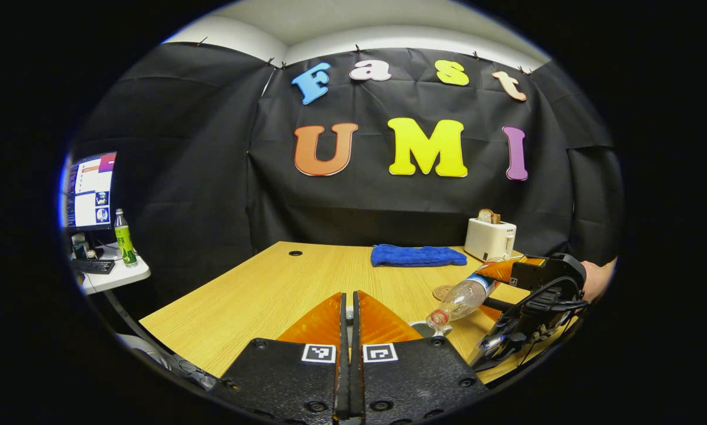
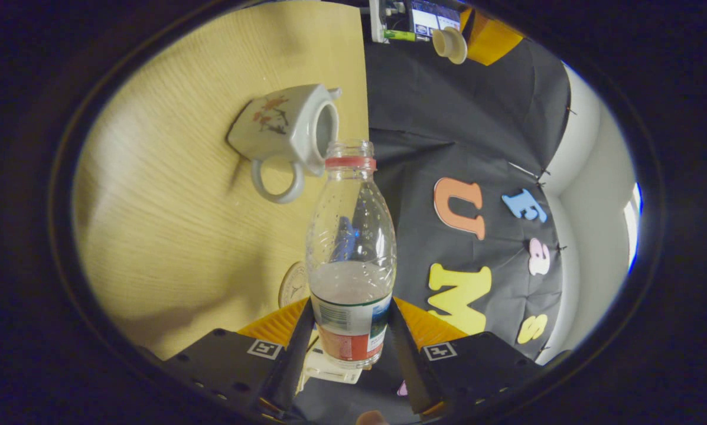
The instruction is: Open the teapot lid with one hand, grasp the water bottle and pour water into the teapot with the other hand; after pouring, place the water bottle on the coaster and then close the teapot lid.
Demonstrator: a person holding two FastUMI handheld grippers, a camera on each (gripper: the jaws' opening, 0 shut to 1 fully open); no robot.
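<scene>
- Here, at far left of the left gripper view, a side shelf carries a monitor and a green drinks bottle (image 1: 124, 237), both apart from the task.
- At centre, the left gripper (image 1: 347, 354) has its fingers drawn together. In the right gripper view it holds the small cream round teapot lid (image 2: 450, 44), lifted well clear of the pot, presumably to free the opening.
- Further right, a folded blue cloth (image 1: 418, 255) and a cream toaster (image 1: 490, 238) lie at the far edge of the light wooden table (image 1: 253, 295).
- The round cork coaster (image 1: 442, 291) waits bare beside the pour.
- The clear plastic water bottle (image 2: 351, 254), uncapped and partly filled, is tipped neck-down toward the pale grey ceramic teapot (image 2: 285, 133), so pouring appears underway.
- The right gripper (image 2: 350, 348) is clamped on the bottle's labelled base, rolled sideways, a hand (image 1: 595, 280) behind it.
</scene>
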